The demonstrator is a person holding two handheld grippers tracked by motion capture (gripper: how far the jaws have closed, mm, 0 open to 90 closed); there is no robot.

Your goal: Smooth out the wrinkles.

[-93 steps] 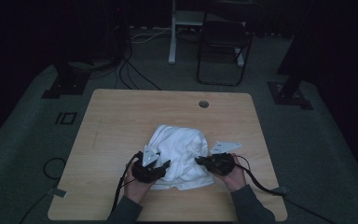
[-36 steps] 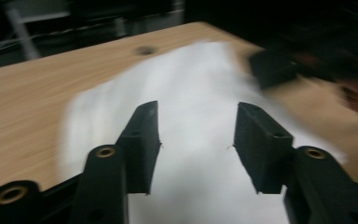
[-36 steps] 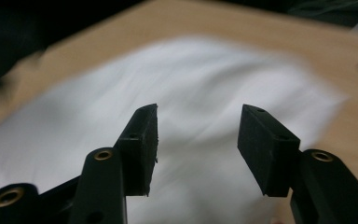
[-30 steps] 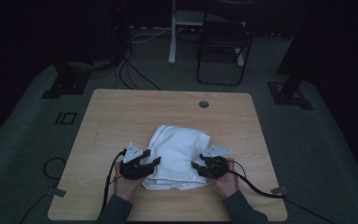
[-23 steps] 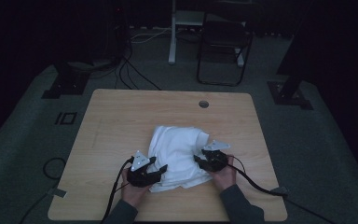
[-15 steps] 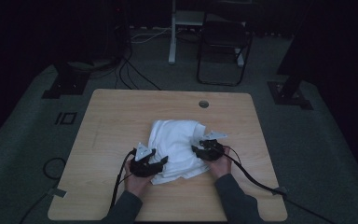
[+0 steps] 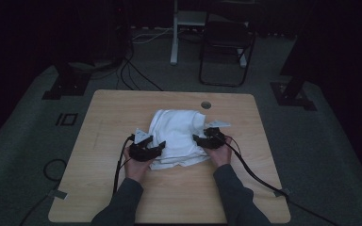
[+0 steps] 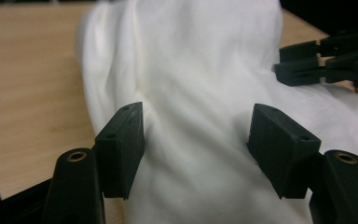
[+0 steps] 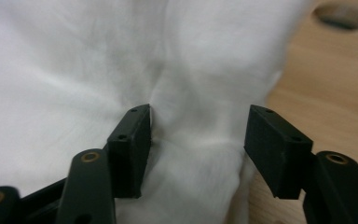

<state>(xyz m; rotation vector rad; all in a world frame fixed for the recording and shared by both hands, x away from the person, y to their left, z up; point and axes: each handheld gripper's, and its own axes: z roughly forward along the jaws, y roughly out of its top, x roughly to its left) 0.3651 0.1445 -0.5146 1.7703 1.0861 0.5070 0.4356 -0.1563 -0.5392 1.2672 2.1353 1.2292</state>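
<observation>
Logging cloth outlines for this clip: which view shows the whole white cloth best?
The high view: the white cloth lies bunched mid-table with its full outline visible between both hand-held grippers. The left gripper view shows a close stretch of its folds between open jaws; the right gripper view shows creased fabric up close, its edges mostly cut off.

The crumpled cloth (image 7: 178, 136) lies on my table (image 7: 103, 117) just past centre. My left gripper (image 7: 156, 148) sits at the cloth's 8 o'clock edge, my right gripper (image 7: 199, 139) at its 3 o'clock. The cable hole (image 7: 206, 104) lies at 1 o'clock beyond the cloth.
</observation>
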